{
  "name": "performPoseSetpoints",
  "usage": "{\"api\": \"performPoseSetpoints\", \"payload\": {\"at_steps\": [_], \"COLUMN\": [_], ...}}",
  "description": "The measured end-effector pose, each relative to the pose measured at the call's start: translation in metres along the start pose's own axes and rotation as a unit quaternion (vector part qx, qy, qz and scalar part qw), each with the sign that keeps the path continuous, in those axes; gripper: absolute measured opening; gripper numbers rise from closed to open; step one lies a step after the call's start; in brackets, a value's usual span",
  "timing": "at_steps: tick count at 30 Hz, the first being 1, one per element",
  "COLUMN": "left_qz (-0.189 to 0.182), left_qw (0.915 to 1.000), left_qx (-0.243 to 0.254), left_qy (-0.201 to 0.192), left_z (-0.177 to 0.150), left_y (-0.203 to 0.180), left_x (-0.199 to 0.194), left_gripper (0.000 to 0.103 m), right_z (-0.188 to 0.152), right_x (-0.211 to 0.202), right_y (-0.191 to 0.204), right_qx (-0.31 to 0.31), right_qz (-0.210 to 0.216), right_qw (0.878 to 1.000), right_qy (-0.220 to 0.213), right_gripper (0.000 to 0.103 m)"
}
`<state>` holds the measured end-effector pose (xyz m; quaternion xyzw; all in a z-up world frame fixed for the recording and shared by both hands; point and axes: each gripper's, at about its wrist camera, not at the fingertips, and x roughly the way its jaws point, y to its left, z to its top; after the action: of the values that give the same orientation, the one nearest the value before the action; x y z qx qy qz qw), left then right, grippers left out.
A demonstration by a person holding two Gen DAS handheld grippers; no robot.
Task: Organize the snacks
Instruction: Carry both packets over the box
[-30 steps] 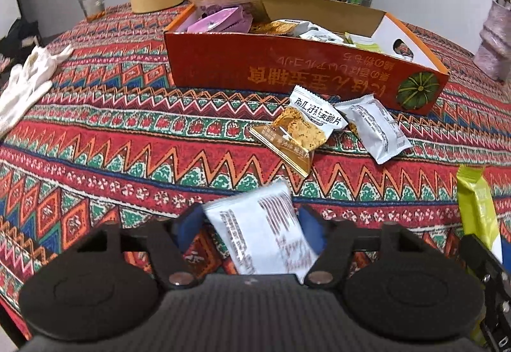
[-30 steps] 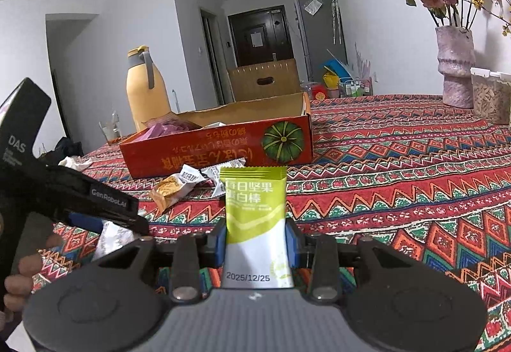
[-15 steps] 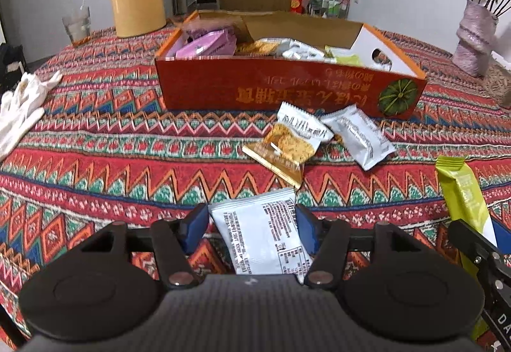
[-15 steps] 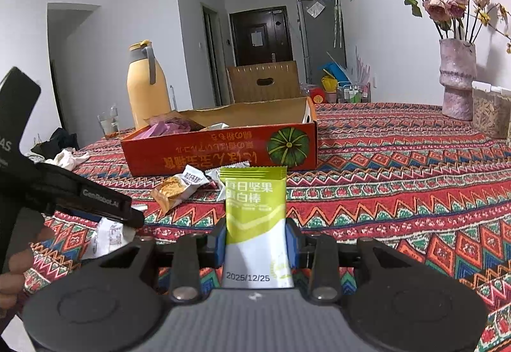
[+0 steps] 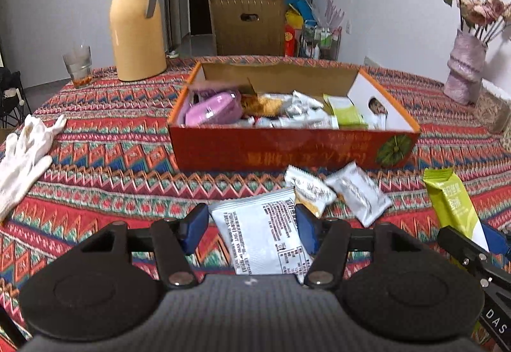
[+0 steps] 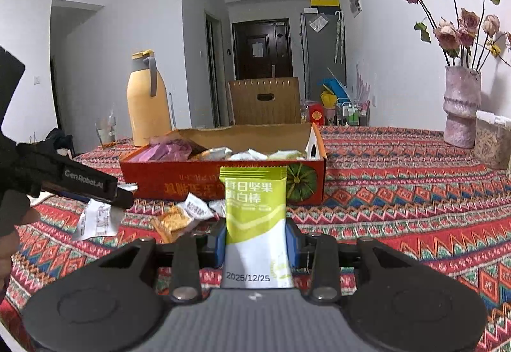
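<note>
My left gripper is shut on a white snack packet and holds it above the patterned tablecloth, in front of the open orange box that holds several snacks. My right gripper is shut on a green and white nut bar packet, upright, also short of the box. That packet also shows at the right of the left wrist view. Two loose packets lie in front of the box: a white and orange one and a silver one.
A yellow thermos jug and a glass stand at the back left. White gloves lie at the left edge. A pink vase with dried roses and a clear container stand at the right. A cardboard box stands behind the table.
Both grippers have risen with their packets and tilted up, so the inside of the orange box now shows. Both stay shut on their packets.
</note>
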<state>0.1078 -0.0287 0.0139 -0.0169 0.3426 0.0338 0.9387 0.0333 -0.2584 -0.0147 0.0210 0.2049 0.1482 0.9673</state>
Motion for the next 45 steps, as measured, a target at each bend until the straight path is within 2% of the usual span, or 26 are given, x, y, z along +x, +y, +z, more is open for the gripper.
{"api": "performPoseSetpoints", "payload": {"at_steps": [16, 34, 45], "left_qz": [-0.014, -0.014, -0.015], "left_qw": [0.9990, 0.9976, 0.9966], "left_qx": [-0.017, -0.052, -0.074], "left_qy": [-0.039, -0.042, -0.032], "left_z": [0.061, 0.118, 0.130], "left_y": [0.018, 0.031, 0.037], "left_x": [0.012, 0.065, 0.105], "left_gripper": [0.060, 0.060, 0.060], "right_z": [0.050, 0.107, 0.122], "right_x": [0.042, 0.117, 0.162], "right_y": [0.009, 0.014, 0.009], "right_qx": [-0.014, -0.036, -0.040], "right_qz": [-0.021, -0.027, -0.032], "right_qw": [0.999, 0.999, 0.998], "right_qy": [-0.021, -0.027, -0.021], "right_gripper": [0.035, 0.035, 0.035]}}
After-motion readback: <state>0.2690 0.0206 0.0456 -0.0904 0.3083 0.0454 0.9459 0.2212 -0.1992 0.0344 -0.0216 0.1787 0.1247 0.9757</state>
